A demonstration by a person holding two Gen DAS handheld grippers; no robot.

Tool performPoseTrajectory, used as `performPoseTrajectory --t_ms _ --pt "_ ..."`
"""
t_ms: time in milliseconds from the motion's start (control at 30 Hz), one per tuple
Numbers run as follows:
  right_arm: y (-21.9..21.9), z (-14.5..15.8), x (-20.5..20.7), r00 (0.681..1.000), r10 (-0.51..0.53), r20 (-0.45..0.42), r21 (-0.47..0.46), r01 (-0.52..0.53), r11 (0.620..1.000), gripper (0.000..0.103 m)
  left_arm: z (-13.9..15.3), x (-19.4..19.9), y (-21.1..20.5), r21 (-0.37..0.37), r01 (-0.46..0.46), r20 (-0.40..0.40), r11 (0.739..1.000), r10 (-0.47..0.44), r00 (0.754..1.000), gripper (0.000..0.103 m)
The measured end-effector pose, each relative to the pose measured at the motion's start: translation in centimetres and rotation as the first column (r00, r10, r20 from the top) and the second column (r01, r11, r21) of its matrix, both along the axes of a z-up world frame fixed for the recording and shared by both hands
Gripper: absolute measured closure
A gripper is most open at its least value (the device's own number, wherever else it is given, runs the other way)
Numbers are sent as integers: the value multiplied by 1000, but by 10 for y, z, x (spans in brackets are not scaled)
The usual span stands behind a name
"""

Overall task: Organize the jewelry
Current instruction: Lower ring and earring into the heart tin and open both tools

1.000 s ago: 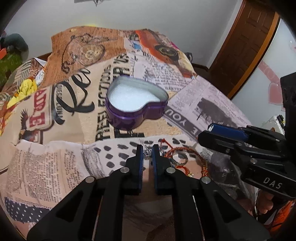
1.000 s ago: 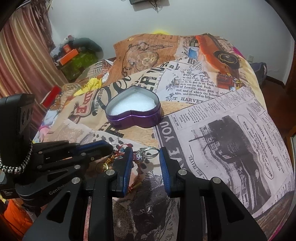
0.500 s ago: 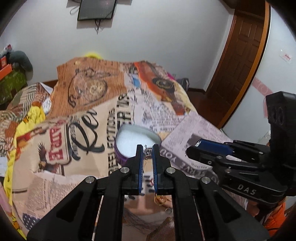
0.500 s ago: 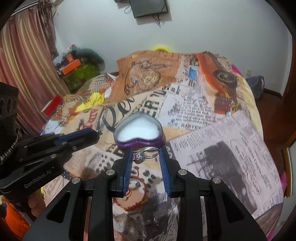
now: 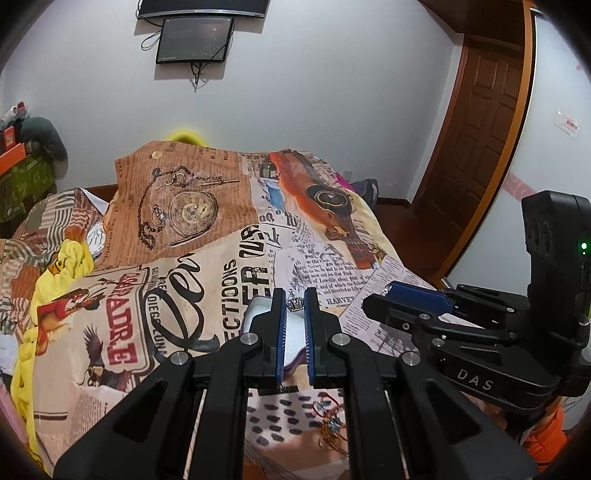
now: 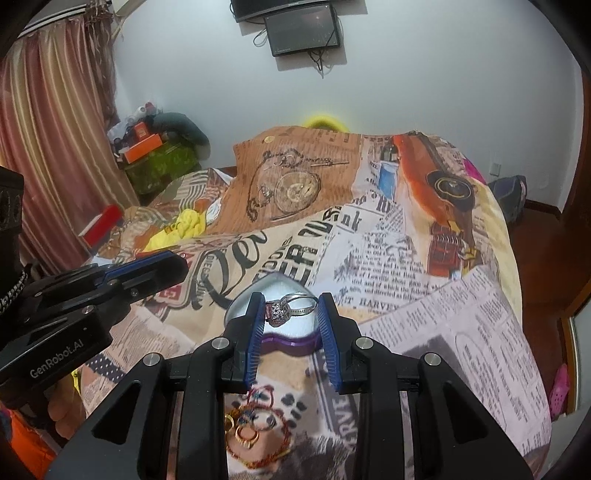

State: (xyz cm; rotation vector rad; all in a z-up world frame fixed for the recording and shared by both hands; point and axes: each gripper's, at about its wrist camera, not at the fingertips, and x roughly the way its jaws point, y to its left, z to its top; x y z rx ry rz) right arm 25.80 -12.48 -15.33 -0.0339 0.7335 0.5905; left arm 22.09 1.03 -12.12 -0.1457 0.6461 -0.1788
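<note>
My left gripper (image 5: 294, 303) is shut on a small silver crown pendant (image 5: 294, 303), held in the air over the purple heart-shaped tin (image 5: 255, 314) with white lining. My right gripper (image 6: 291, 308) is shut on a silver ring with a stone cluster (image 6: 290, 307), held above the same tin (image 6: 290, 341). Each gripper shows in the other's view: the right one (image 5: 399, 295) and the left one (image 6: 173, 264). A heap of red and gold bracelets and rings (image 6: 255, 428) lies on the bedspread below the fingers; it also shows in the left wrist view (image 5: 330, 424).
A newspaper-print bedspread (image 6: 406, 258) covers the bed. Yellow cloth (image 6: 181, 227) lies at its left. A cluttered shelf and curtain (image 6: 55, 147) stand left, a wooden door (image 5: 476, 147) right, and screens (image 6: 303, 26) hang on the wall.
Both grippers have lifted up from the bedspread with their pieces, and now hover higher above the heart tin. The jewelry heap stays on the bed.
</note>
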Motion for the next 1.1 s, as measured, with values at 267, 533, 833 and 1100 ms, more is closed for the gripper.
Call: performPoseTrajectory --t_ms 267,533,833,1100 --pt "10 -10 20 1000 15 -12 -20 -15 1000 76 -11 20 6 9 -1 -19 1000 1 1000 95" --pt "28 -28 36 995 80 -60 -62 -84 995 76 -32 40 8 27 8 -70 1000 -6 998 95" --pt "39 -55 43 985 116 -128 -110 -130 985 76 -55 52 7 15 27 -146 1000 -25 989 95" --pt "38 -65 49 981 108 -164 -116 -128 985 76 -69 60 7 5 28 -187 1000 -26 982 95"
